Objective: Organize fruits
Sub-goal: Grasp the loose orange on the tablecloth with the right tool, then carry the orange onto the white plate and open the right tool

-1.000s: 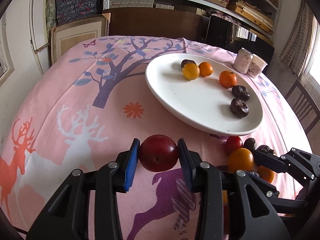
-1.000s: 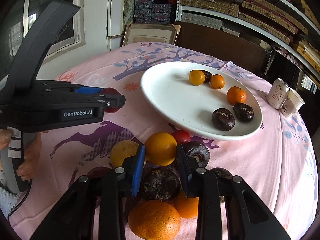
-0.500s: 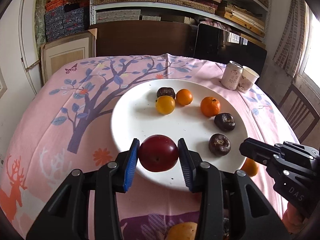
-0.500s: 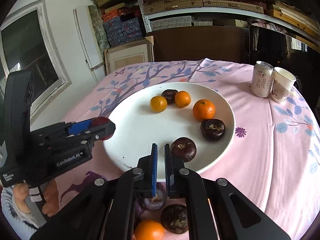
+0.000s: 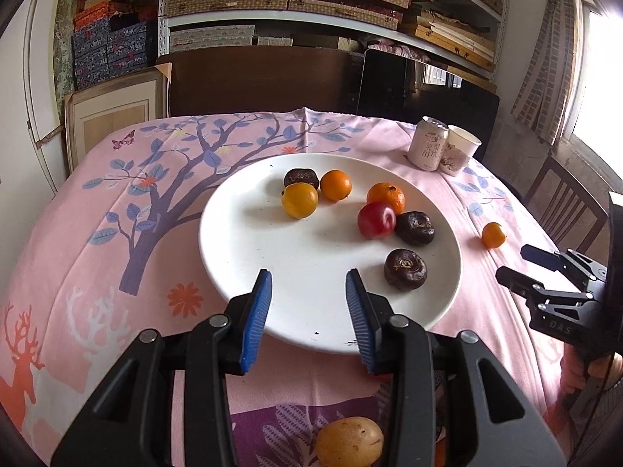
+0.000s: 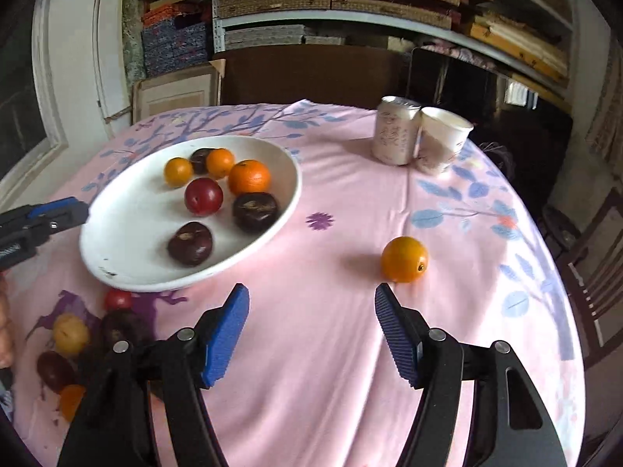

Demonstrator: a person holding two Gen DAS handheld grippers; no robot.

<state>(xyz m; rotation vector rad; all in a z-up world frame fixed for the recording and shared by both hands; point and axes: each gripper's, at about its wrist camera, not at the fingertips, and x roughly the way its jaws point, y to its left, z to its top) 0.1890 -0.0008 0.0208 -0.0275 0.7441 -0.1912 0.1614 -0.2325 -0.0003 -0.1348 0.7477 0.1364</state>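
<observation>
Pink tablecloth (image 6: 319, 350) everywhere. Left gripper (image 5: 308, 305) hovered wide open and empty over the white plate's (image 5: 249, 268) near rim; right gripper (image 6: 311, 330) gaped too, loose orange (image 6: 404, 259) just upper right of its tips.

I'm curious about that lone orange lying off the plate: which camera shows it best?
The right wrist view: the orange lies large and unobstructed on the tablecloth, just ahead of the open right gripper. In the left wrist view, the same fruit is small and far off to the right beyond the plate.
</observation>
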